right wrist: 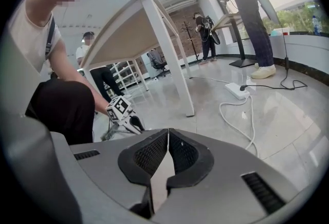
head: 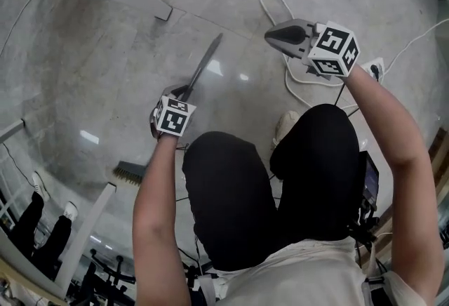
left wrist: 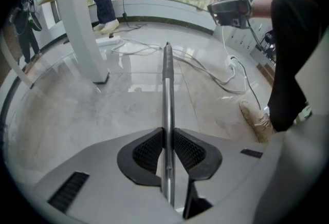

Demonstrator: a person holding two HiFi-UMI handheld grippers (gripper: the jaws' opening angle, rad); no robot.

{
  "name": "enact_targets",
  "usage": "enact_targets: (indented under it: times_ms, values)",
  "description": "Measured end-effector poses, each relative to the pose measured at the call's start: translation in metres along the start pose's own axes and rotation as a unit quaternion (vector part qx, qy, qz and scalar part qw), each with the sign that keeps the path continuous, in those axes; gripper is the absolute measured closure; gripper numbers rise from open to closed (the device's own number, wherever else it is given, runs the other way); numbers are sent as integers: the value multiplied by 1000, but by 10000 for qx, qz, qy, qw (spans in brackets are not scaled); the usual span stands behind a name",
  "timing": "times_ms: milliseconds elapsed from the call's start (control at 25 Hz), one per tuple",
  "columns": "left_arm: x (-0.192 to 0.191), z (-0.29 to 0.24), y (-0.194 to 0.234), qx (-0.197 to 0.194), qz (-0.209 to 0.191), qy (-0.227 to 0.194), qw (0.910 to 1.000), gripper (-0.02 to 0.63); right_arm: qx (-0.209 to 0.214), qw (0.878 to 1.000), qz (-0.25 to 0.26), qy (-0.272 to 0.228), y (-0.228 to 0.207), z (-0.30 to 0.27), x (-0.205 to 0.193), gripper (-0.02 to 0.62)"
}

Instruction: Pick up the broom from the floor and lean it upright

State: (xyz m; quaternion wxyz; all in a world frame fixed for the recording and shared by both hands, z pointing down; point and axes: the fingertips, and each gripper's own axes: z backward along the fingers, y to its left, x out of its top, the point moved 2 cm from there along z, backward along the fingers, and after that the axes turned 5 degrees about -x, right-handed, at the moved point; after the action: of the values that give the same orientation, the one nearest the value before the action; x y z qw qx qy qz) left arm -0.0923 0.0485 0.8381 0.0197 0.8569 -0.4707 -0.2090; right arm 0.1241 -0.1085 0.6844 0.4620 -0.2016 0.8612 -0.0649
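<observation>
Bristles point(head: 130, 173) of the broom point(head: 203, 62) are showing nearest, left of the person's knee, while the left gripper point(left wrist: 167, 133) is clenching the metal handle point(left wrist: 167, 84), which is pointing away over the far floor, and the right gripper point(right wrist: 167, 134), farther right, is hovering closed on nothing.

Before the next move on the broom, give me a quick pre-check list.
1. Left gripper clamped on broom handle: ok.
2. Right gripper shut and empty: ok.
3. Broom head clear of the floor: cannot tell.
4. Floor free of snags: not ok, white cable lies loose.
5. Support to lean on nearby: ok, table leg stands ahead of the handle.
</observation>
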Motion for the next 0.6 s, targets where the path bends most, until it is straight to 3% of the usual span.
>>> enact_targets:
  times_ms: [320,600]
  values:
    - [9,155,-37,711,-153,-683,9950,531,73,9994,-305,-147,65,61,85,577]
    - [-6,280,-74,1175,74,-1119,9867,531,544,9983,-110,198,142,103,165,577]
